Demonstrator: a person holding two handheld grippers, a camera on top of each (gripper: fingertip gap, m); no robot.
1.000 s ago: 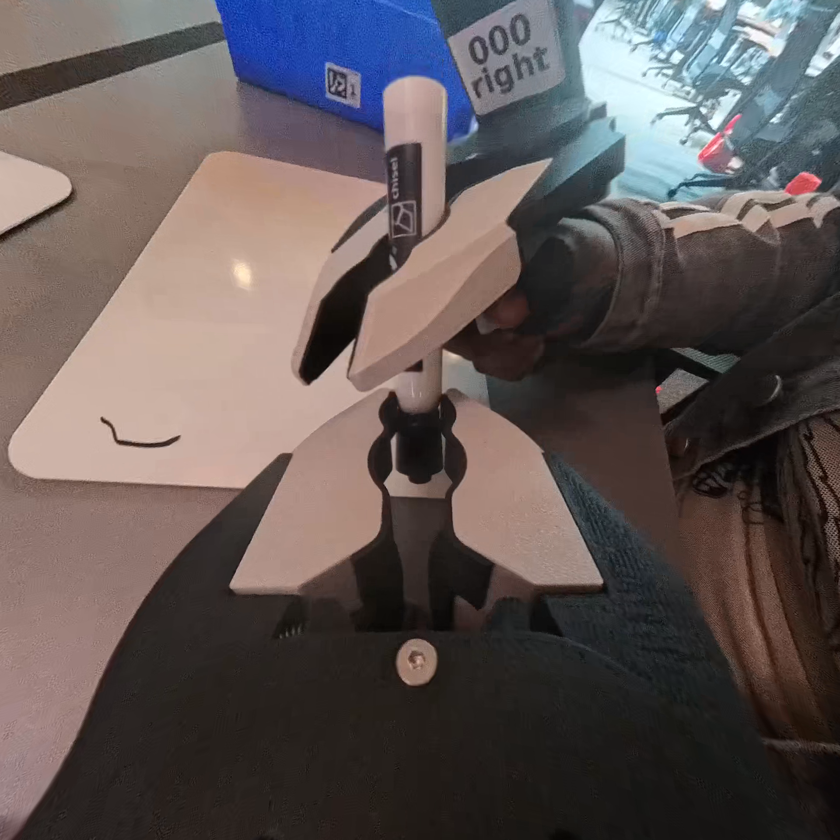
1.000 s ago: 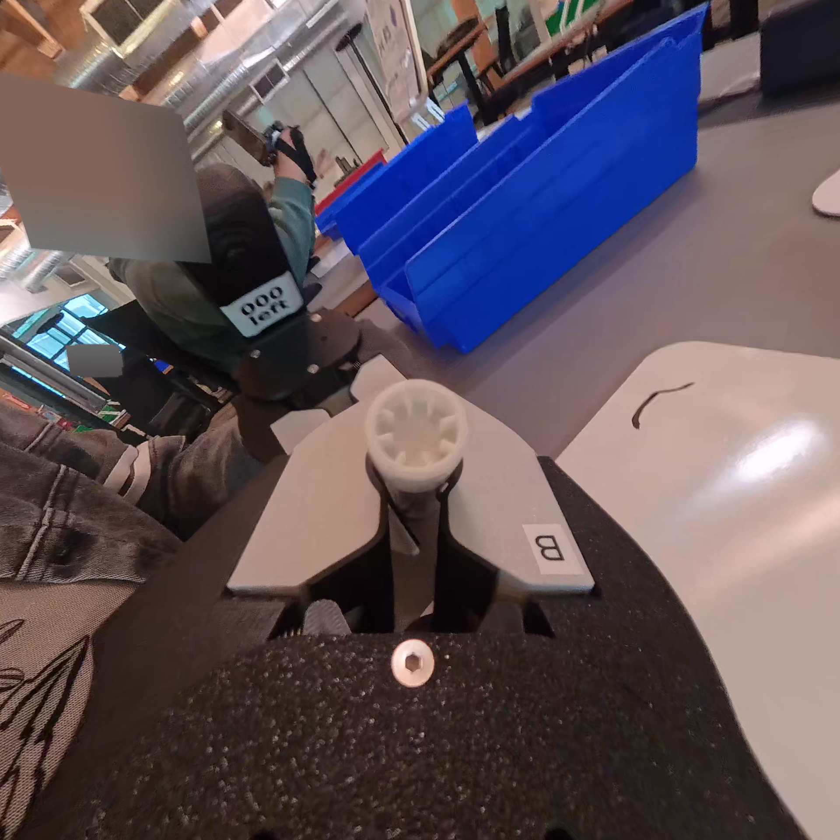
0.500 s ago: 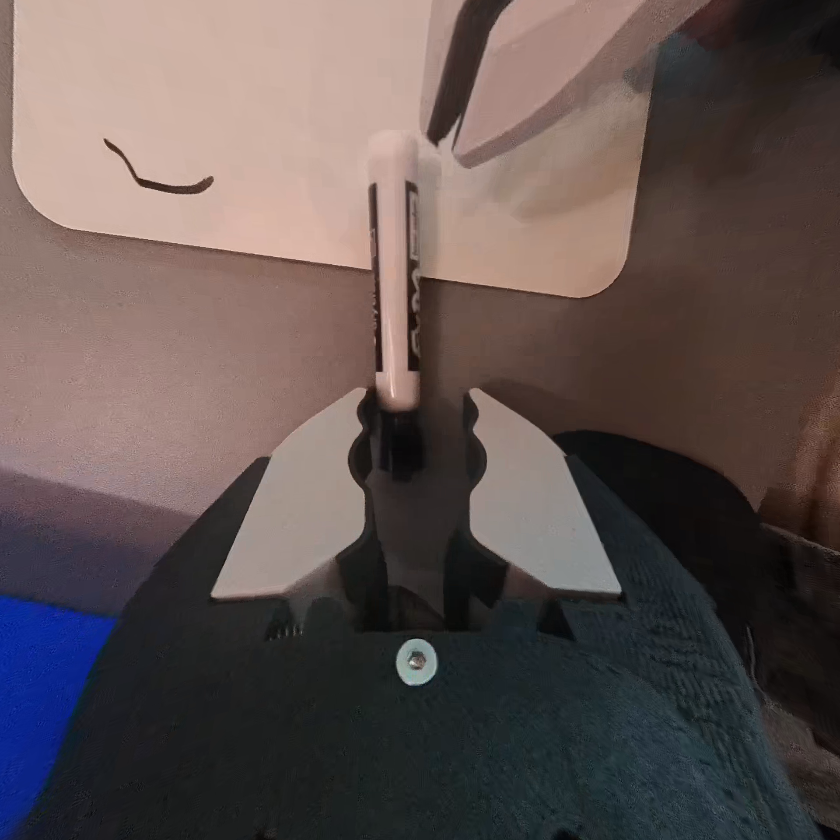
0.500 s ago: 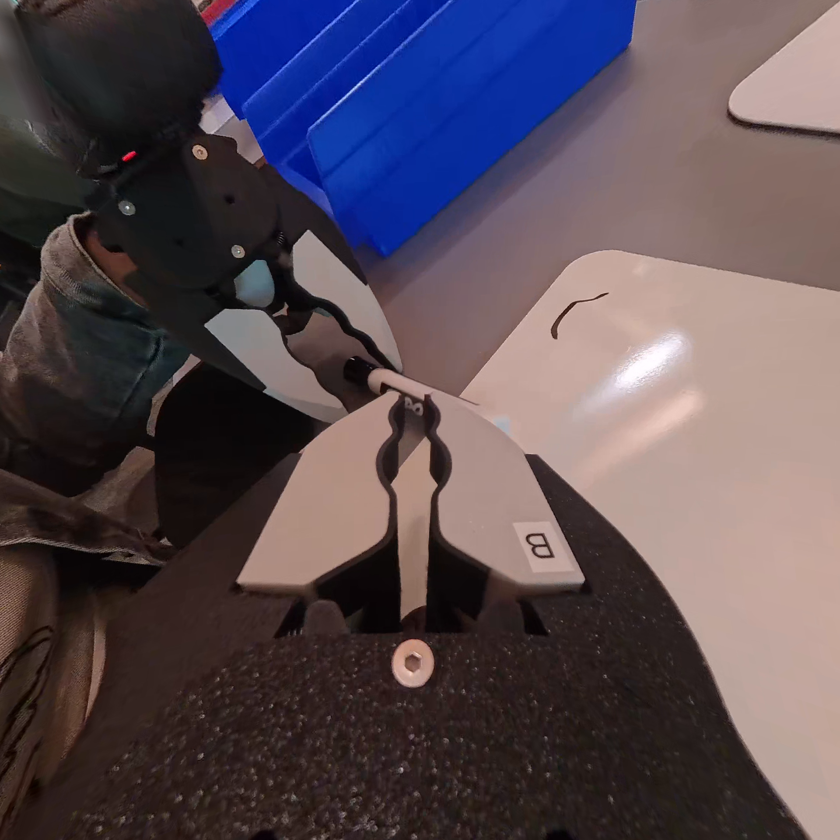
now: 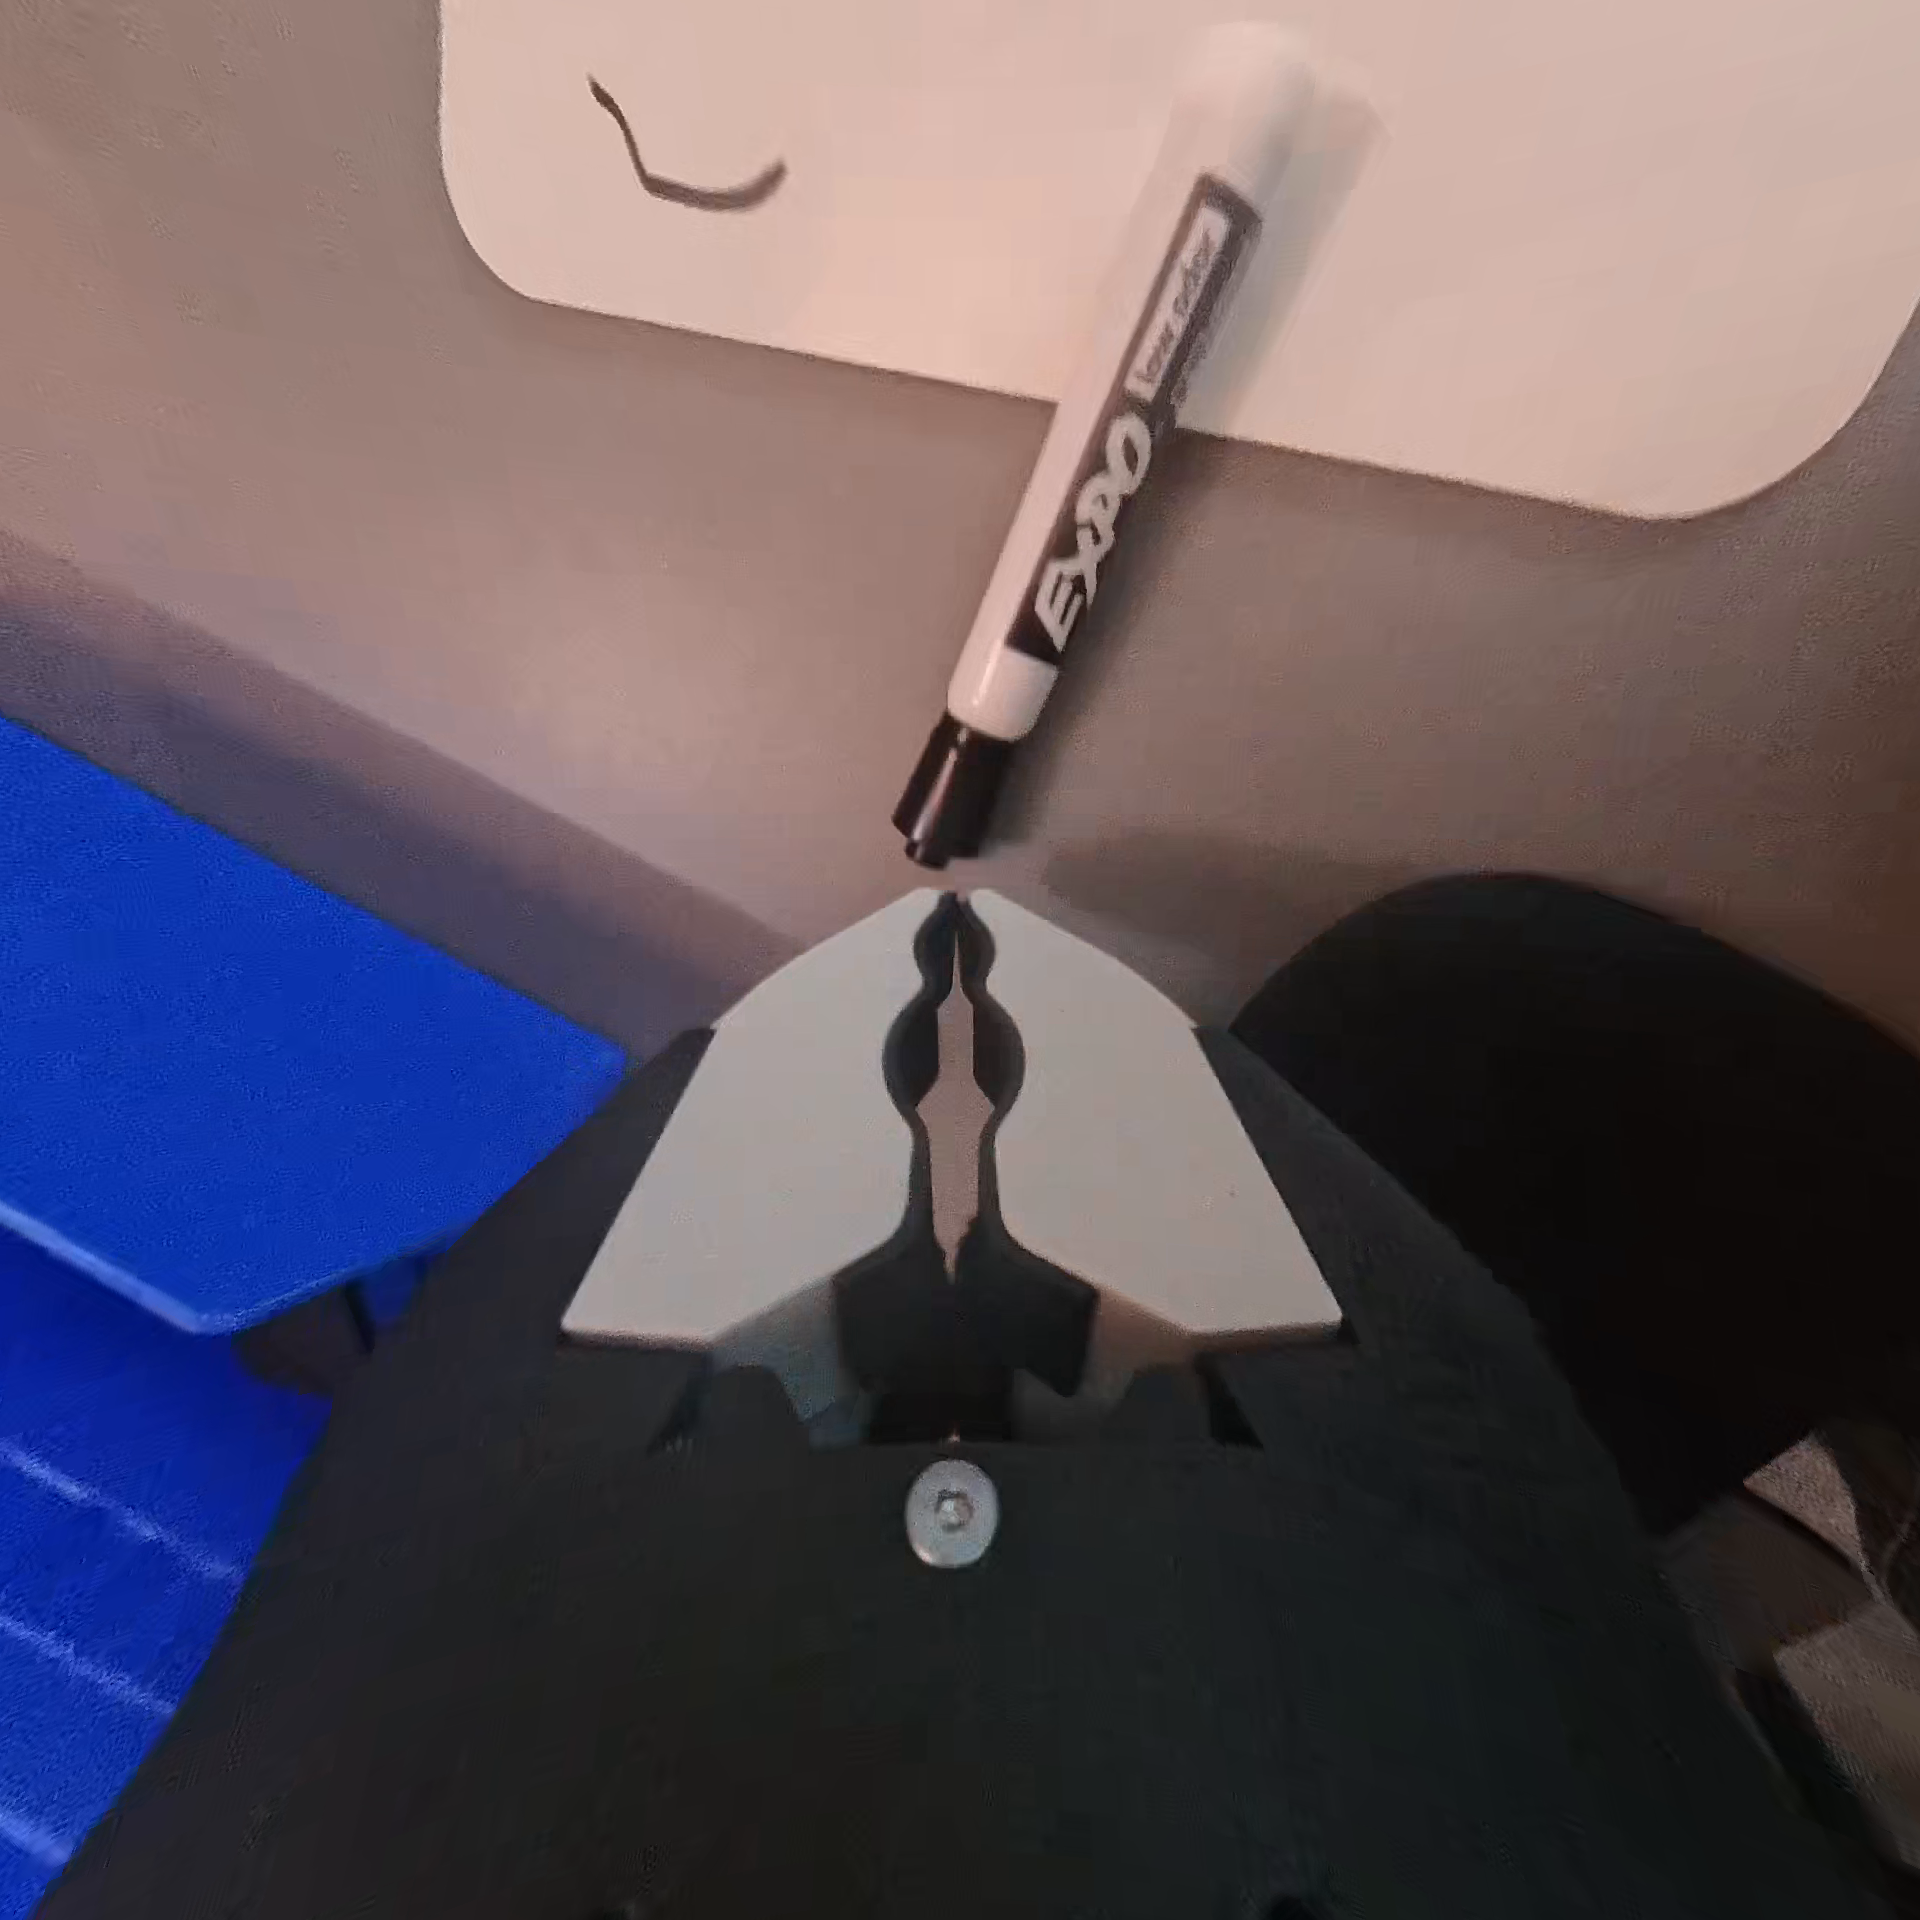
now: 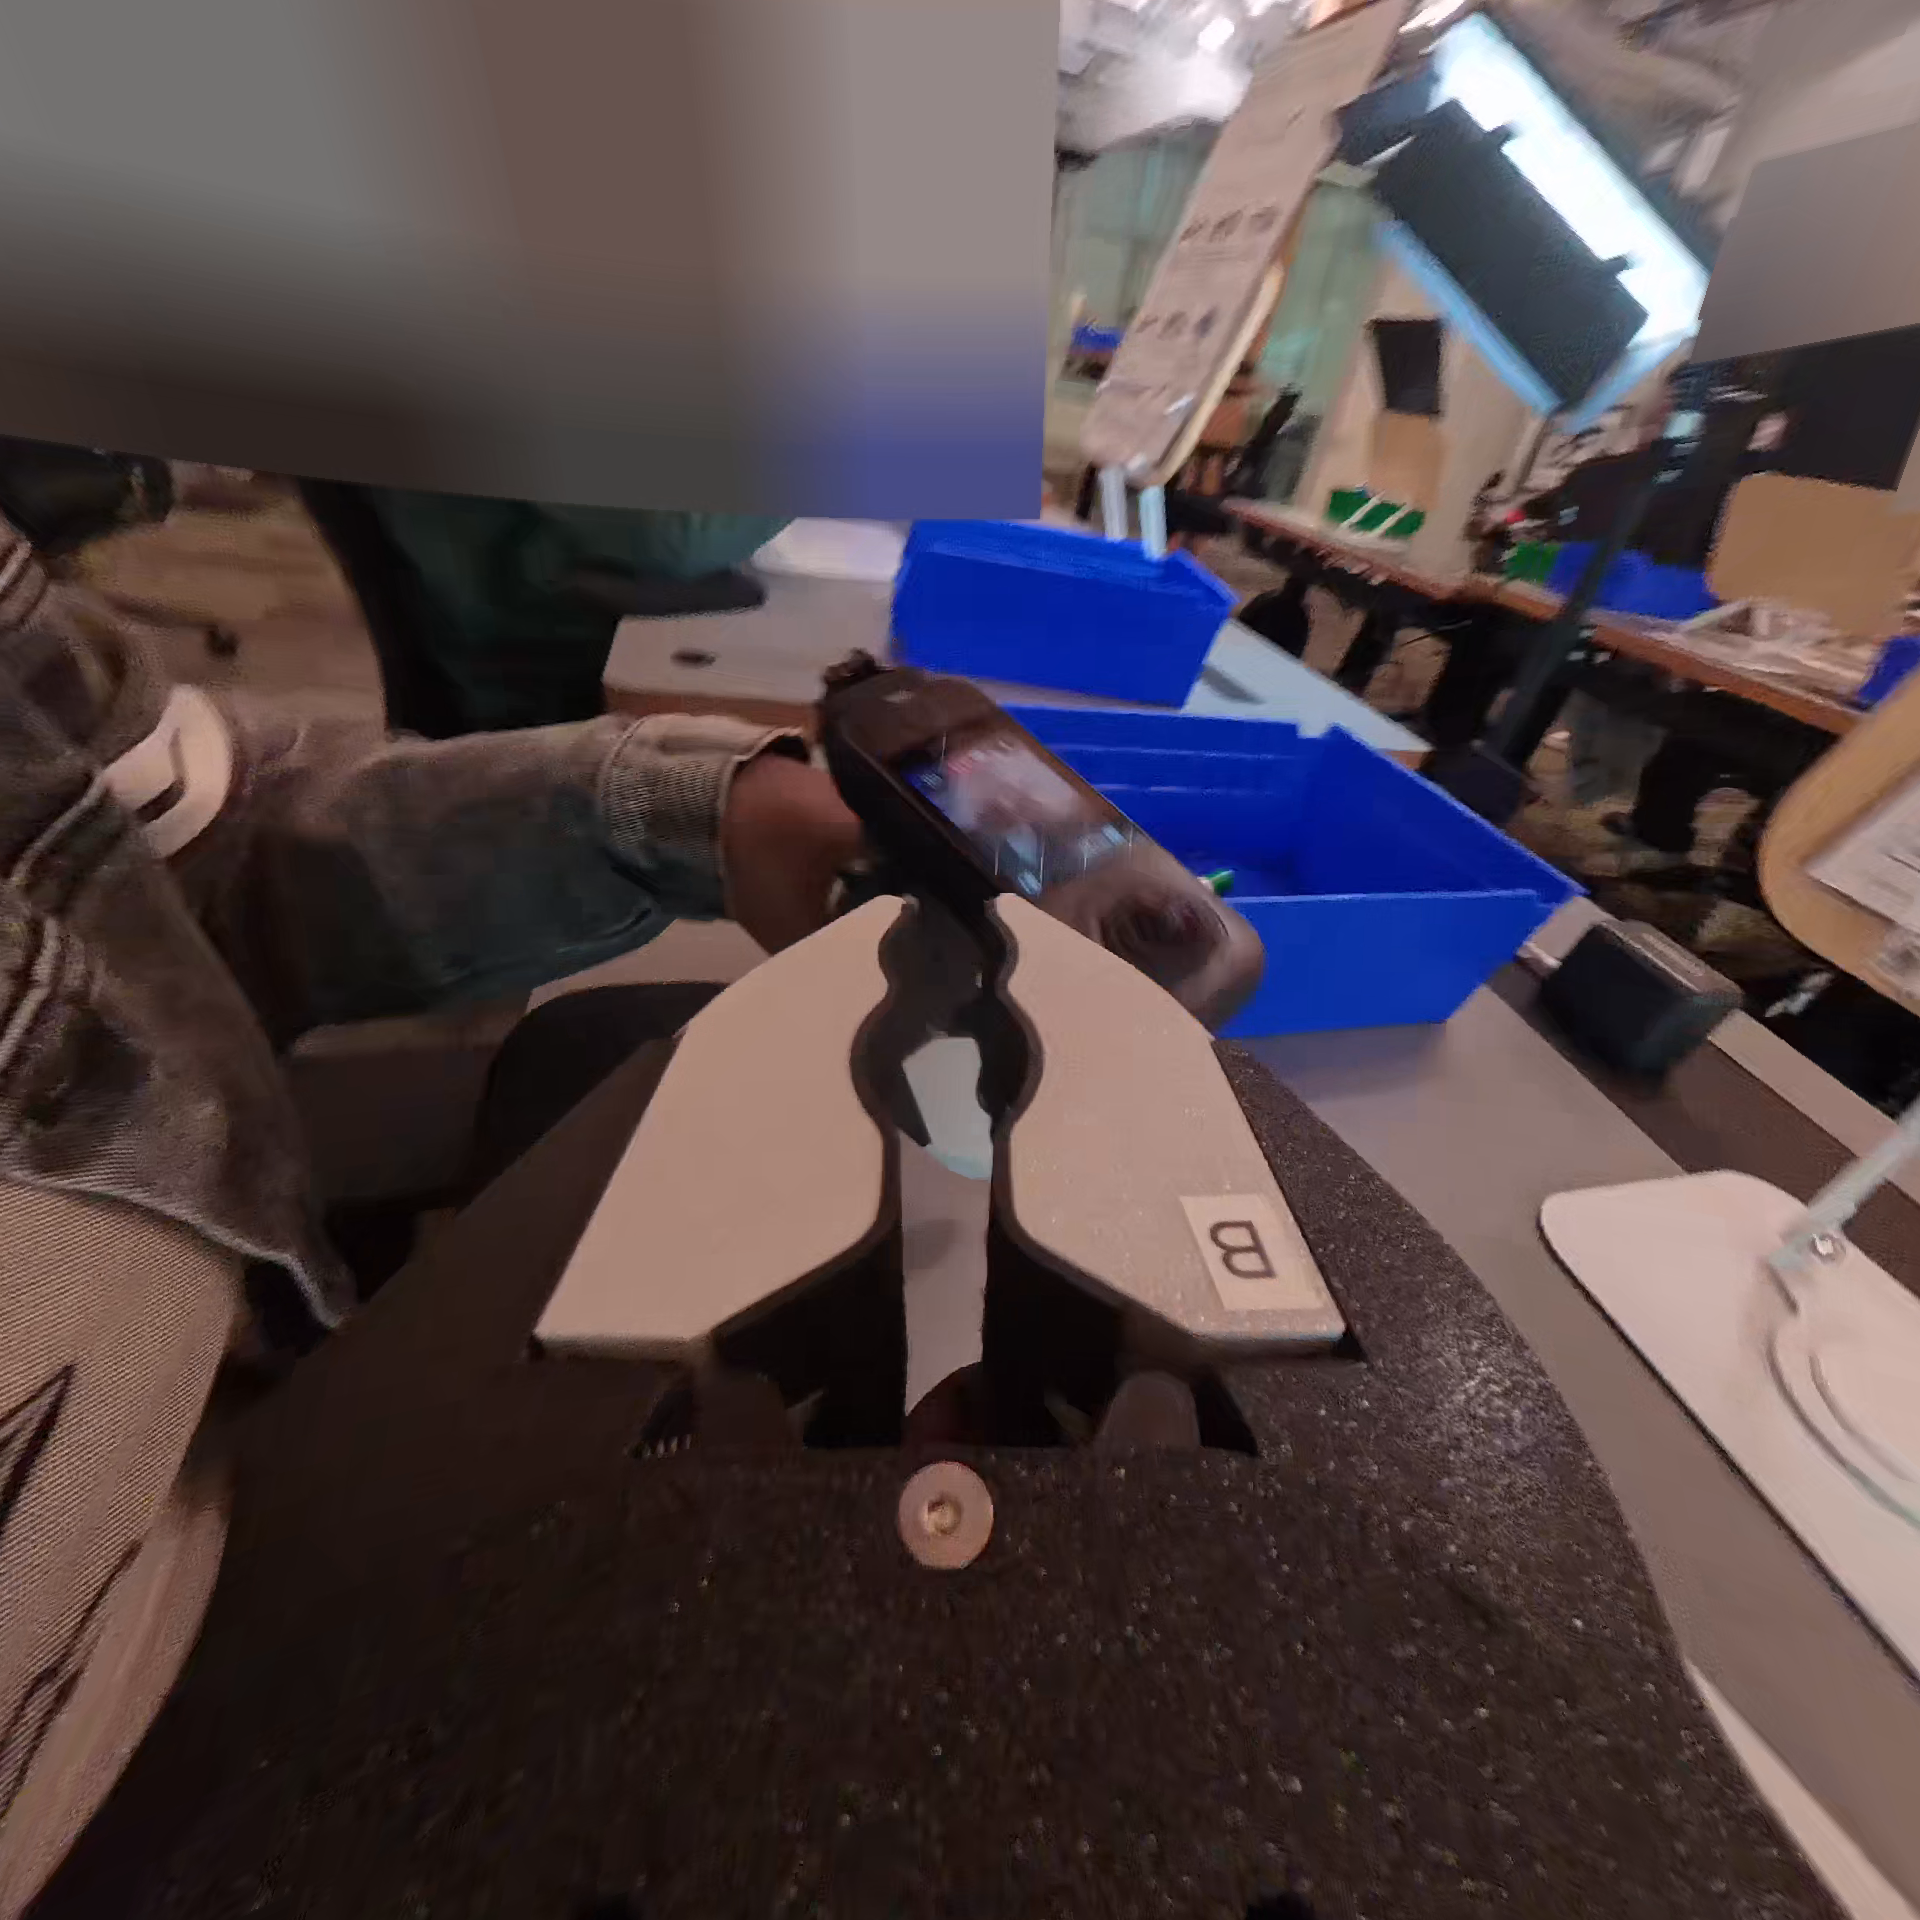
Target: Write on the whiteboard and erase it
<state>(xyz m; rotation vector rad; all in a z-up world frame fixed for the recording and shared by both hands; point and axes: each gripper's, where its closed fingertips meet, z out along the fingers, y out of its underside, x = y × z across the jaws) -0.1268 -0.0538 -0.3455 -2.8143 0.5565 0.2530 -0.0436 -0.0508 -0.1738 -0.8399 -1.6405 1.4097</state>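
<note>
In the left wrist view, the white whiteboard (image 5: 1039, 156) lies flat on the grey table and bears a short black squiggle (image 5: 681, 166). A white marker with a black label (image 5: 1101, 436) lies loose, its barrel across the board's near edge and its black cap end on the table. My left gripper (image 5: 954, 906) is shut and empty, its tips just short of the cap. My right gripper (image 6: 945, 920) looks shut with nothing in it, raised and pointing at the left gripper's body (image 6: 987, 821), which a hand in a denim sleeve holds. No eraser is in view.
A blue bin (image 5: 208, 1039) sits close on the left of the left gripper, and a rounded black shape (image 5: 1610, 1143) on its right. More blue bins (image 6: 1351, 862) stand behind. A white stand base (image 6: 1683, 1309) and a small black box (image 6: 1631, 997) are at the right. Some 20 cm of space lies between my two pairs of fingers.
The left gripper let go of the marker, closed and drew back; the marker now lies tilted on the board's edge. The right gripper swung up away from the board.
</note>
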